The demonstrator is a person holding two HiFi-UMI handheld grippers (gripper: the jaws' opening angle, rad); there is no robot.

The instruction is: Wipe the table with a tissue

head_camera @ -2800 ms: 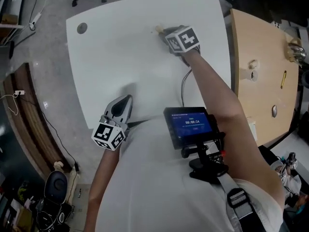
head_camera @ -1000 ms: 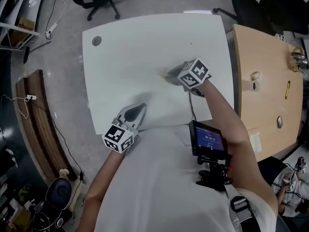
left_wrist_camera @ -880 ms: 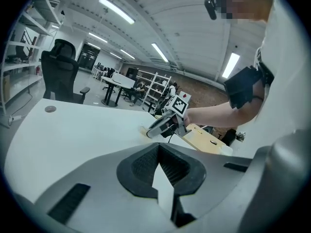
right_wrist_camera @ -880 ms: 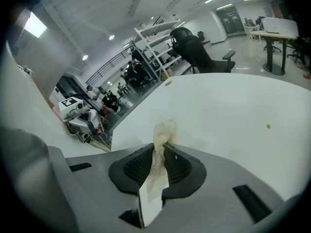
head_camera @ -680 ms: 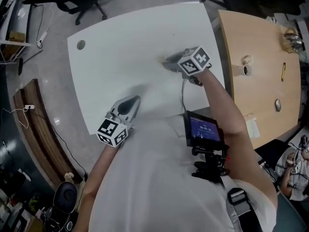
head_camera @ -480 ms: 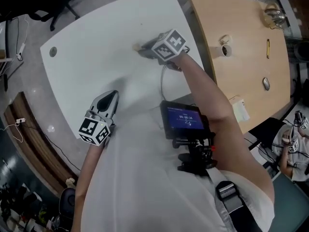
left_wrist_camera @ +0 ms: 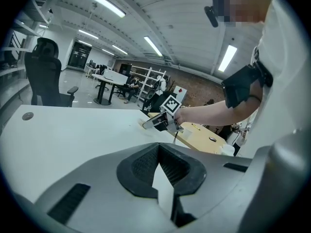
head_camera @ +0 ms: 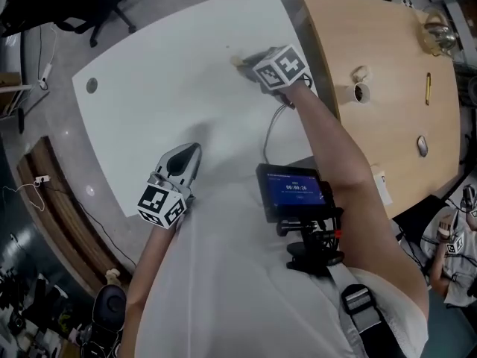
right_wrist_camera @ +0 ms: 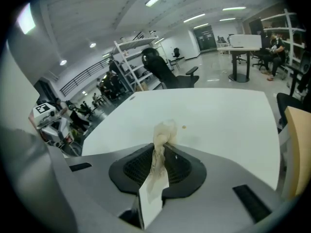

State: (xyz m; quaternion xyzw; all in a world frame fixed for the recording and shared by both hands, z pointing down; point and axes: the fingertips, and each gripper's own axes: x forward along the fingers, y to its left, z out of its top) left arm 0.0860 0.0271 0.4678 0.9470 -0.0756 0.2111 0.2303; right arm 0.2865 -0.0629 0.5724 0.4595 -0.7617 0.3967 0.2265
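Observation:
A crumpled, stained tissue [right_wrist_camera: 163, 132] is pinched in my right gripper [right_wrist_camera: 164, 142], which is shut on it and presses it to the white table [right_wrist_camera: 223, 115]. A small brown spot [right_wrist_camera: 183, 127] lies just ahead of the tissue. In the head view the right gripper [head_camera: 246, 63] is at the table's far right part, the tissue [head_camera: 236, 60] poking out at its tip. My left gripper [head_camera: 191, 150] rests at the near edge of the table [head_camera: 164, 80], shut and holding nothing. From the left gripper [left_wrist_camera: 158, 147] view, the right gripper [left_wrist_camera: 156, 123] shows across the table.
A wooden table [head_camera: 387, 73] adjoins on the right, with a cable hole [head_camera: 362, 92], a pen [head_camera: 428, 88] and a small oval object [head_camera: 422, 145]. The white table has a grommet [head_camera: 92, 85] at its left. An office chair [head_camera: 89, 2] stands beyond.
My right gripper has slid the tissue away from me, from the table's nearer right part toward its far right. The left gripper has stayed at the near edge.

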